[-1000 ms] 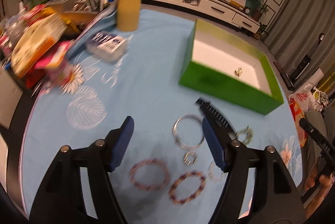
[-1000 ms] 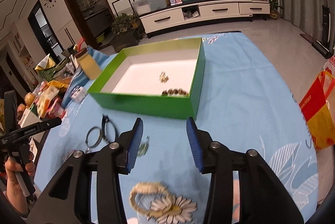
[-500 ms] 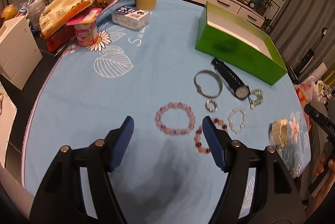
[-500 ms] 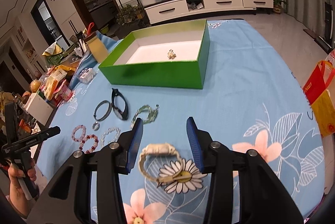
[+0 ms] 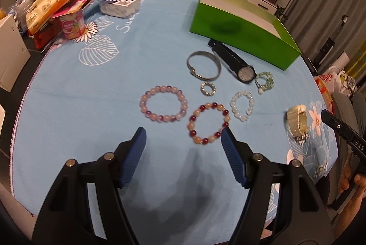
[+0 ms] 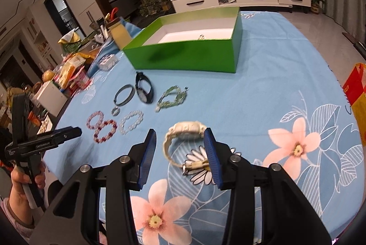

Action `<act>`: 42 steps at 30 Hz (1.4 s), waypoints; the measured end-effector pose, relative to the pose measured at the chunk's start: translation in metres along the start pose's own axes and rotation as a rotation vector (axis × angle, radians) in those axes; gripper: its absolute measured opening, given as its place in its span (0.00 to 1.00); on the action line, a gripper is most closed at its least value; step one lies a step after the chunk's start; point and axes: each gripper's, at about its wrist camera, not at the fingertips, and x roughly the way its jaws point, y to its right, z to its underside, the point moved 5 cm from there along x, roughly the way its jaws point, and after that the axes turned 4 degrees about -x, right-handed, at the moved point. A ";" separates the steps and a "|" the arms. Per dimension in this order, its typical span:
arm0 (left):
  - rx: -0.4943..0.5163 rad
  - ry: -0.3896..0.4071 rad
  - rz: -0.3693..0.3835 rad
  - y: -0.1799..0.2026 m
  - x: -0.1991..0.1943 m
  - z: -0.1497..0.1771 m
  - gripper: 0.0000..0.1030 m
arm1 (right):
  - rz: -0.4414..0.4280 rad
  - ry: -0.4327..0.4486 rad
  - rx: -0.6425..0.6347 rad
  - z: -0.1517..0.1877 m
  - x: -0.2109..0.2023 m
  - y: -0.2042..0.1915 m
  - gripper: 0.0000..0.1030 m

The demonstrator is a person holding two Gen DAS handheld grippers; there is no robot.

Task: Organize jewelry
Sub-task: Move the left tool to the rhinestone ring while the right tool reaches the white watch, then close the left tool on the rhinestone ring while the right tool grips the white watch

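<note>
Right wrist view is showing the right claw [image 6: 180, 142] standing open around the cream watch [image 6: 183, 142], its pads not yet pressing, probably lining up a pick for the green box [image 6: 189, 57] at the far side of the bench [image 6: 274, 96]. Left claw [image 5: 183, 142] is hanging open and empty just near of the red bead bracelet [image 5: 208, 123], likely its next target; other bracelets are lying loose between claw and box.

blue floral tablecloth [image 5: 75, 107] bears bracelets [image 5: 163, 103], watches [image 5: 232, 62], green box [image 5: 240, 35].
</note>
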 end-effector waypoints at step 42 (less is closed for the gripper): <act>0.150 0.006 -0.042 0.046 0.080 -0.042 0.23 | 0.089 -0.079 -0.153 0.016 0.062 -0.018 0.34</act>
